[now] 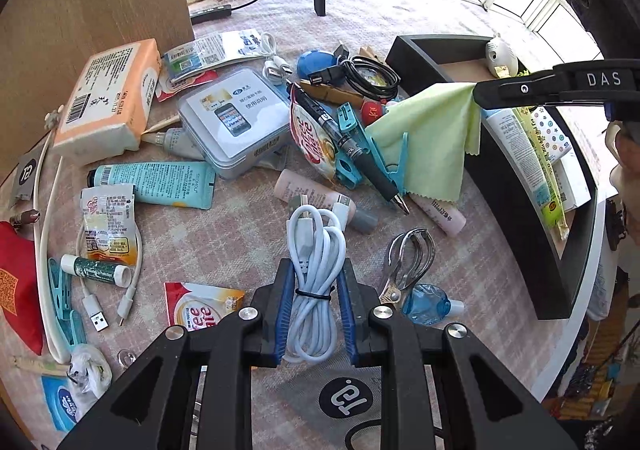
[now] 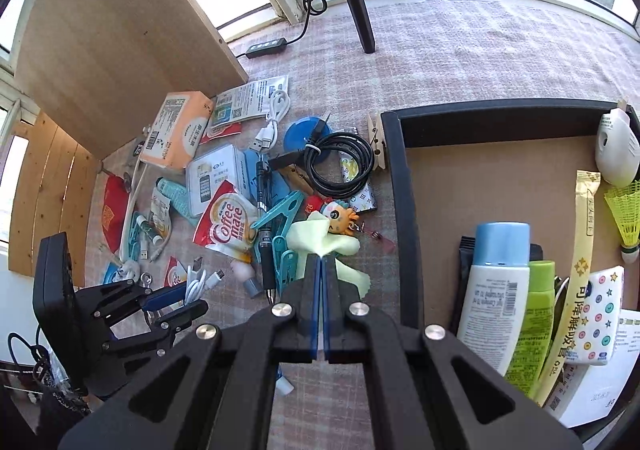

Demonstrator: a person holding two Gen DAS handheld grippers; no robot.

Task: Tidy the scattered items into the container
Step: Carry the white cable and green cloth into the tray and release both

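Observation:
My left gripper [image 1: 314, 270] is shut on a bundled white USB cable [image 1: 316, 274] and holds it above the checked tablecloth. It also shows in the right wrist view [image 2: 192, 292] at the lower left. My right gripper [image 2: 321, 256] is shut on a corner of a pale green cloth [image 2: 320, 240], which hangs from it in the left wrist view [image 1: 432, 138] beside the black-walled container [image 1: 516, 210]. The container [image 2: 404, 210] holds a white bottle [image 2: 492, 290], a green tube [image 2: 536, 314], a shuttlecock [image 2: 626, 210] and several packets.
Scattered on the cloth: a tissue pack [image 1: 108, 98], a metal tin [image 1: 236, 122], a teal tube [image 1: 160, 182], a Coffee mate sachet [image 2: 228, 222], a black cable coil [image 2: 340, 162], nail clippers [image 1: 404, 266], a pen [image 1: 352, 146], clothes pegs [image 2: 286, 254]. A wooden board [image 2: 120, 42] stands at the left.

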